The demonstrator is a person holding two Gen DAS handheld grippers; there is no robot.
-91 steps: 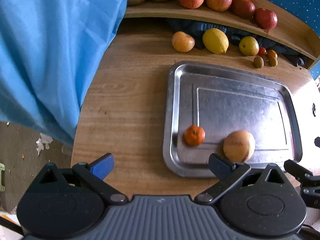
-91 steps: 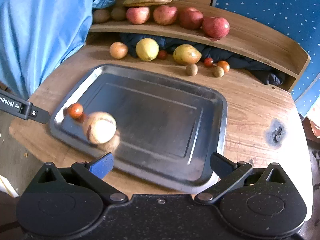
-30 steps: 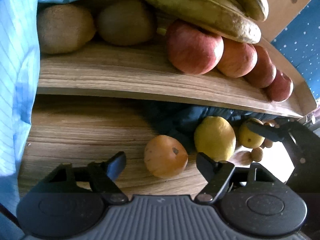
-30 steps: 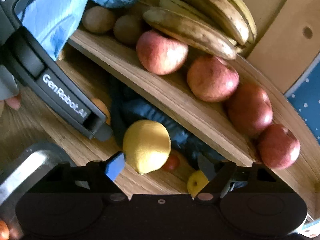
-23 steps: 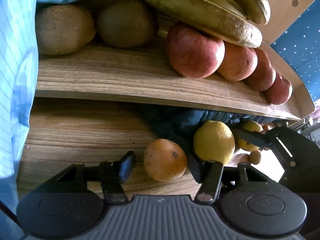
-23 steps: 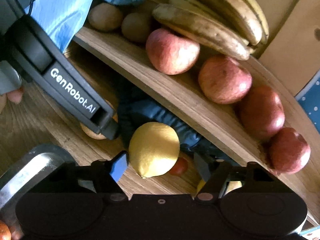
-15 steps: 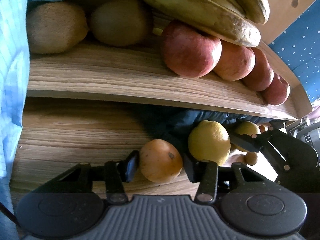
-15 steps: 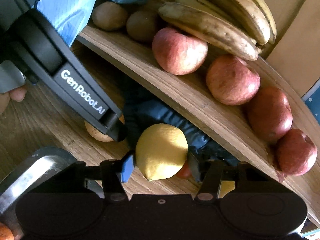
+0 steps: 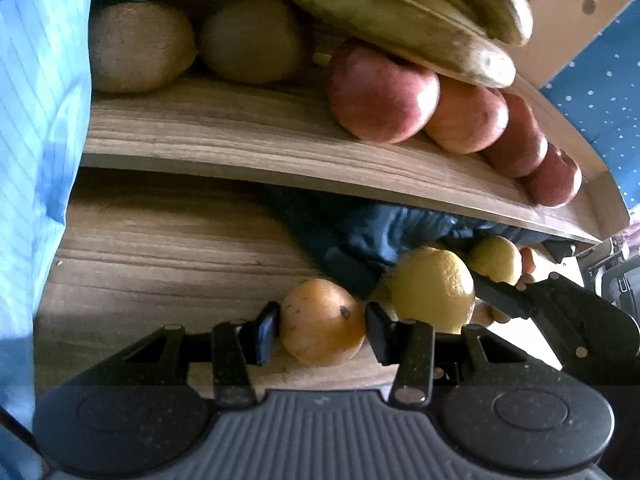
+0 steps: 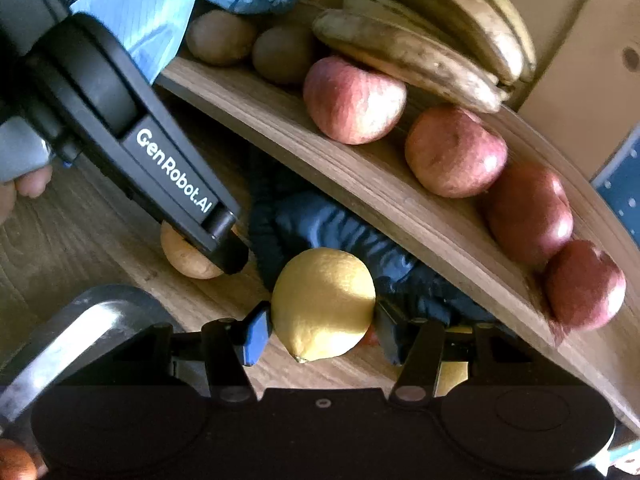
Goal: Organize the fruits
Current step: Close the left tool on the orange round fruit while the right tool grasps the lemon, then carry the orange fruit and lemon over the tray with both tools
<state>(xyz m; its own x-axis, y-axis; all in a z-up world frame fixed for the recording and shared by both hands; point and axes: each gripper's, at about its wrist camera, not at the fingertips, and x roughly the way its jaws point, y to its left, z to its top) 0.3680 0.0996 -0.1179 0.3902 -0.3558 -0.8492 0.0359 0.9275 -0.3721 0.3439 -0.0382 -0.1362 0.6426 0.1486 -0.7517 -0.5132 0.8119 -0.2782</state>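
The left tongs [image 9: 322, 326] are closed on an orange fruit [image 9: 322, 322], which rests on the wooden bench [image 9: 160, 264] just below the curved shelf [image 9: 248, 140]. To its right, the lemon [image 10: 323, 304] is gripped by the right tongs [image 10: 320, 334], touching the dark blue cloth [image 10: 332, 224] behind it. On the shelf, two kiwis [image 9: 140, 46], four red apples [image 10: 354, 100] and a bunch of bananas [image 10: 432, 36] are seen. A corner of the metal tray [image 10: 88, 320] is visible at the near left, and a light blue cloth [image 9: 36, 120] hangs at the far left.
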